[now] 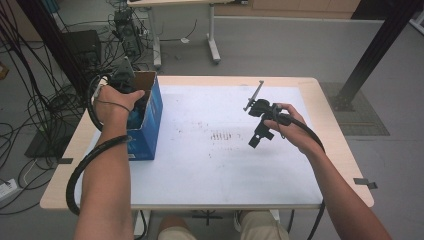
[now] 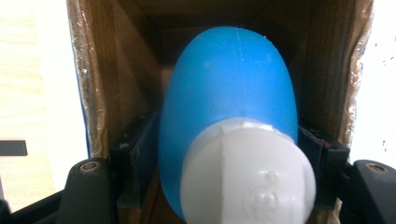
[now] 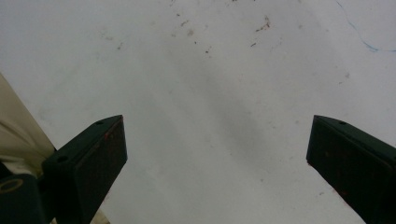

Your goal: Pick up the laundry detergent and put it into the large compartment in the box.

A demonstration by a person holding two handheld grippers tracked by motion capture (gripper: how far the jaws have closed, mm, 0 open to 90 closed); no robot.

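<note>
- The left gripper [image 1: 131, 100] is inside the open top of the blue box [image 1: 150, 125], which stands on the table [image 1: 320, 100] at about 9 o'clock from the table's centre.
- In the left gripper view, the blue bottle [image 2: 231, 102] with its white cap [image 2: 247, 175] sits between the jaws; the pads press against both flanks of the bottle, so the left gripper is clamped on the bottle.
- The bottle's body lies within the brown cardboard walls [image 2: 98, 93] of the box, cap end toward the camera. Whether its base rests on the box floor cannot be told.
- The right gripper [image 1: 260, 132] hangs above the white mat [image 1: 225, 170] at about 3 o'clock from the table's centre, well apart from the box.
- In the right gripper view, the jaws stand wide apart with nothing between them; the stained mat lies beneath.
- Judged progress: the bottle is gripped and within the box. Whether it is going in or coming out cannot be told.
- Judged remainder: either releasing the bottle and withdrawing the left gripper, or lifting the bottle clear. The right gripper has no part in the grasp at present.
</note>
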